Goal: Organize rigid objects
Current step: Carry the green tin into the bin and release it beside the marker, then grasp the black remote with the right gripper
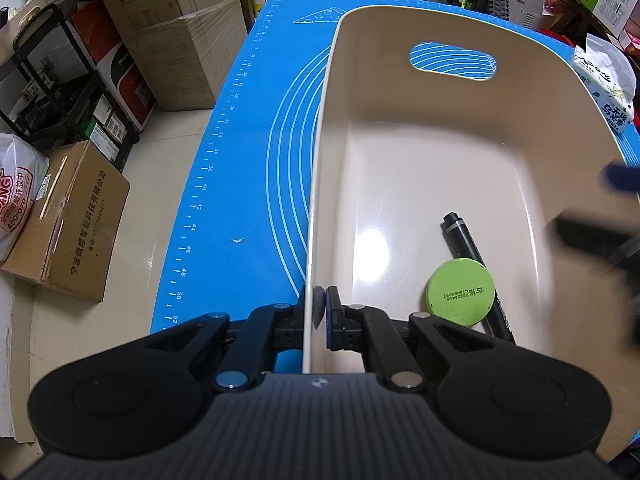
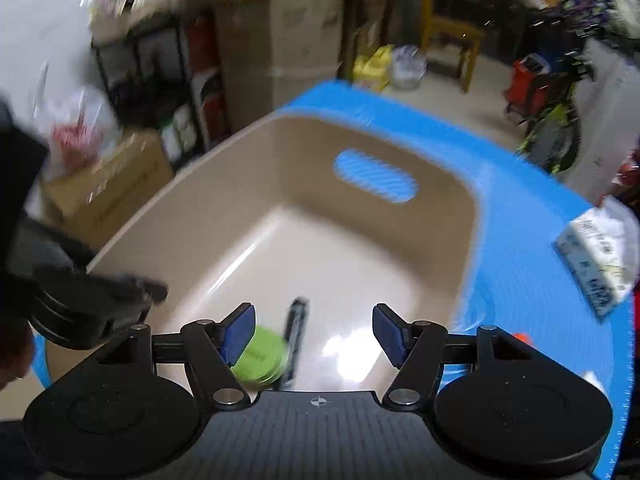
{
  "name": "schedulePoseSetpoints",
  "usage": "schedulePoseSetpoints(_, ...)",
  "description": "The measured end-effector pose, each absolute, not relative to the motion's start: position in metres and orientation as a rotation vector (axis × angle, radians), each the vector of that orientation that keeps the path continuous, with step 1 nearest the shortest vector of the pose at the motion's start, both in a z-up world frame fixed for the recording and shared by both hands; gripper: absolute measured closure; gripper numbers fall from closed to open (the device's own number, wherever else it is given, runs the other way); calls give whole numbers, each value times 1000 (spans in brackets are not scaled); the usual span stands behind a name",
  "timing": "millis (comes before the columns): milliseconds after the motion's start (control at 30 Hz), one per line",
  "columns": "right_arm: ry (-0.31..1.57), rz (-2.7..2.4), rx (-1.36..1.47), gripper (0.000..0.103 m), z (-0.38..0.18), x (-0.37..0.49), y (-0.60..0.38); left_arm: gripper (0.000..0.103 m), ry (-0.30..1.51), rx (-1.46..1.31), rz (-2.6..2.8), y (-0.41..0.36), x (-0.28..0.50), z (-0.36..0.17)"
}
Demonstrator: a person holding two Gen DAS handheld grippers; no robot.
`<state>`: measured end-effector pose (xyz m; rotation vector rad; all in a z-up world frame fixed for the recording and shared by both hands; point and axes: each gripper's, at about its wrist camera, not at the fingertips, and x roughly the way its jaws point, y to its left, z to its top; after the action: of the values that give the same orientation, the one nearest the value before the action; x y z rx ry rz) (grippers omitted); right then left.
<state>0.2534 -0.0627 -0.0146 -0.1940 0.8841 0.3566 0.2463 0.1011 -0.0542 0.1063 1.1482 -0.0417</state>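
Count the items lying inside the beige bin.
2: a green round tin and a black marker touching it, both on the bin floor's near end. None appears hidden.

Printed code on the green round tin [image 1: 460,293] in the beige bin [image 1: 420,92] reads roughly "20220408" beside "L15H" characters, partly too small to tell. Along the left edge of the blue mat [image 1: 248,168] runs a ruler scale: 34, 36, 38, 40, 42, 44, 46, 48, 50, 52. On the floor, the brown carton [image 1: 68,220] carries "宁波微姐智能科技有限公司" and a phone number too fine to read. The white plastic bag [image 1: 18,196] shows "400-070". At the mat's right edge, the tissue pack [image 1: 608,88] reads "无" and "香". The right wrist view is too blurred for reading.
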Motion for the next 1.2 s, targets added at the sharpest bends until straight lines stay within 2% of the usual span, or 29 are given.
schedulePoseSetpoints(300, 790, 155, -142, 26, 16, 244, -161, 96, 1148, 106, -42, 101, 246, -54)
schedulePoseSetpoints(567, 916, 32, -164, 27, -34, 240, -246, 96, 1149, 103, -42, 102, 246, -54)
schedulePoseSetpoints(833, 1001, 72, -207, 29, -99, 235, -274, 95, 1149, 106, -41, 102, 245, -54)
schedulePoseSetpoints(1067, 1005, 104, -214, 35, -122, 234, -281, 95, 1149, 108, -40, 102, 245, -55)
schedulePoseSetpoints(1200, 992, 117, -174, 35, -124, 232, -287, 95, 1149, 108, -40, 103, 245, -55)
